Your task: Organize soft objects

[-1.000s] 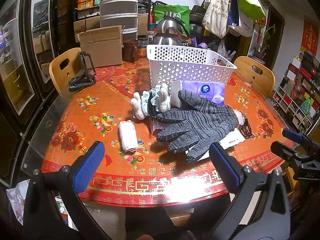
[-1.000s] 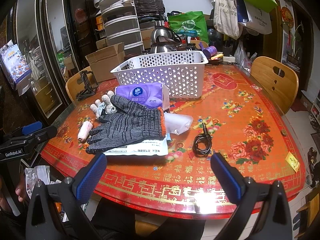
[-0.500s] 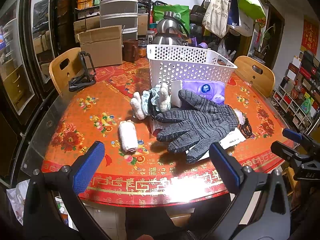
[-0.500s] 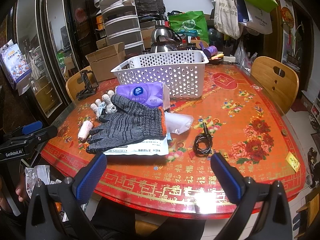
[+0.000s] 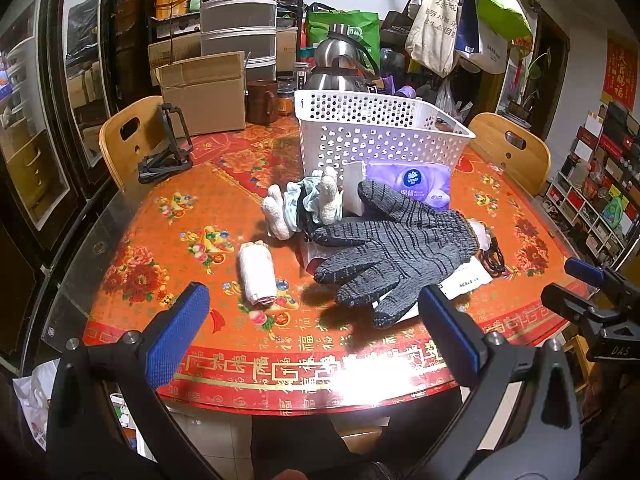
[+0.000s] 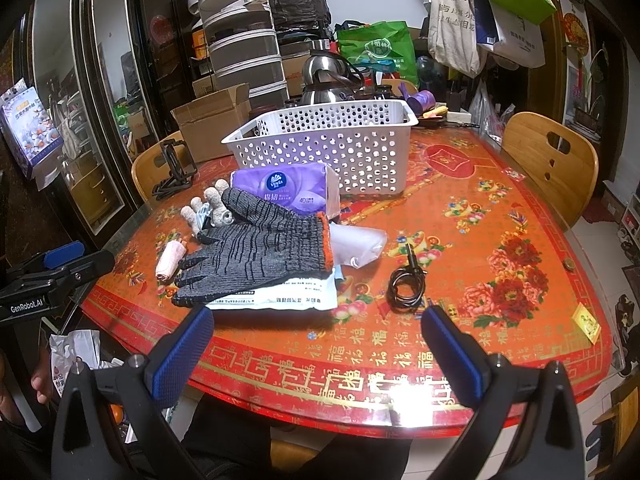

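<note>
My left gripper (image 5: 312, 320) with jaws wide open, holding nothing, near edge of the bench (image 5: 168, 216), my right gripper (image 6: 318, 338) the same, grey glove (image 6: 260, 254) beyond, touching neither

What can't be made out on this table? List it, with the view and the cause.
- White basket floor: both views, walls hide it.
- Flat white packet: gray glove covers most; print too small.
- Small plush toy: left view, bunched up; right view, glove hides it.
- Coiled black cable: left view, glove cuff nearly hides it.

glove (image 5: 400, 248): grey knit cloth, rough
basket (image 5: 376, 136): white perforated plastic
table (image 5: 280, 364): glossy glass top
kettle (image 6: 324, 74): shiny metal
</note>
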A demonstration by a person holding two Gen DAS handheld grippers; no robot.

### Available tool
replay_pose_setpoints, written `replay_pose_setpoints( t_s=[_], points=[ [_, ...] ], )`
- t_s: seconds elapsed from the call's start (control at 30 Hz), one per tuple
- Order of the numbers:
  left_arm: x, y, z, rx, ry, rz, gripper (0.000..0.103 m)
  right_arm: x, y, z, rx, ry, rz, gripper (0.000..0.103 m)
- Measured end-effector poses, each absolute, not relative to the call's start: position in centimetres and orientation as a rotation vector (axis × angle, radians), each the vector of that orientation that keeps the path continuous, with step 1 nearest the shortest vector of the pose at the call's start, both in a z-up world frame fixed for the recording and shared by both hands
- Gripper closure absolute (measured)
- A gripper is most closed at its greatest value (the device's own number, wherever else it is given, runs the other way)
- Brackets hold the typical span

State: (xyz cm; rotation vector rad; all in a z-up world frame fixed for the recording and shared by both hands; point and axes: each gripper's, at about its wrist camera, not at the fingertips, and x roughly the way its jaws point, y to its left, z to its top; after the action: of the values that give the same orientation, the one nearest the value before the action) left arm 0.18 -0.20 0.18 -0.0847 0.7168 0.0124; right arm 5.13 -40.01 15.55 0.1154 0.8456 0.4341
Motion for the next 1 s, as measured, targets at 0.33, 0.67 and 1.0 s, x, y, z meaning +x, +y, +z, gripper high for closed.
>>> replay_pose_setpoints(
  t_s=[0.33,0.67,1.0],
  points=[
    [0.2,0.1,0.3,-0.086,0.717,0.016,0.0,4.9,-39.7,15.3,0.113,0.842,0.426,0.0],
    [2.2,2.6,-2.1,-0.084,0.688,0.119,0.0,7.2,-43.0,12.4,0.138,0.764,0.269,0.0],
    [7.1,7.0,-9.3,-0.146,0.845,0.115,0.0,11.1,-43.2,5.3,0.101,0.973,0.239,0.012]
  ],
)
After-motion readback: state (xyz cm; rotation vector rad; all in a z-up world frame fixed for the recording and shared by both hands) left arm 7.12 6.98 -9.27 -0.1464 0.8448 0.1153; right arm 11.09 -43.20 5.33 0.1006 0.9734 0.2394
